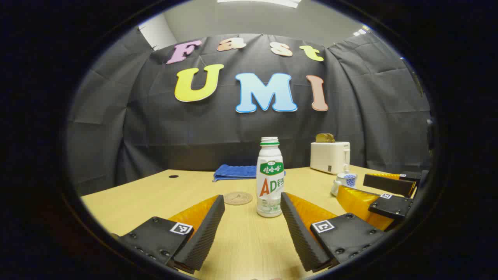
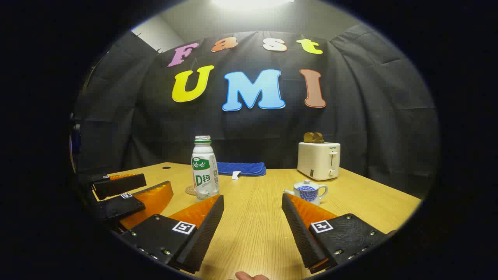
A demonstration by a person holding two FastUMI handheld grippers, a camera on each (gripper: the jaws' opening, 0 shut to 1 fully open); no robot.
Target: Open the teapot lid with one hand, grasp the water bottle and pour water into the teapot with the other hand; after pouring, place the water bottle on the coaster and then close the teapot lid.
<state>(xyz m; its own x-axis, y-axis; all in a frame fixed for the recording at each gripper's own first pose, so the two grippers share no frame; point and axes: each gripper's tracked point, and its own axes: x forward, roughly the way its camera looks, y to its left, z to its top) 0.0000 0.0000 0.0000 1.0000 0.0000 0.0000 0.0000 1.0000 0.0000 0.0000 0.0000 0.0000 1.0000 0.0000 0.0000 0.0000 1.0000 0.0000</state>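
In the left gripper view, your left gripper [image 1: 252, 225] has its fingers spread wide with nothing between them. The water bottle [image 1: 269, 179] stands upright straight ahead, its long axis vertical, lined up with the gap but not yet inside it. The coaster [image 1: 237, 198] lies flat just to the left of the bottle's foot. The teapot [image 1: 345, 182] sits off to the right, with its lid on, and partly behind your other gripper. So this hand is the nearer one for the bottle.

In the right gripper view, your right gripper [image 2: 253, 225] is equally wide open and empty. The teapot [image 2: 308, 192] stands ahead and slightly right of the gap, just beyond the right finger [image 2: 299, 229], lid in place. The bottle [image 2: 204, 169] stands off to the left. This hand looks better placed for the lid.
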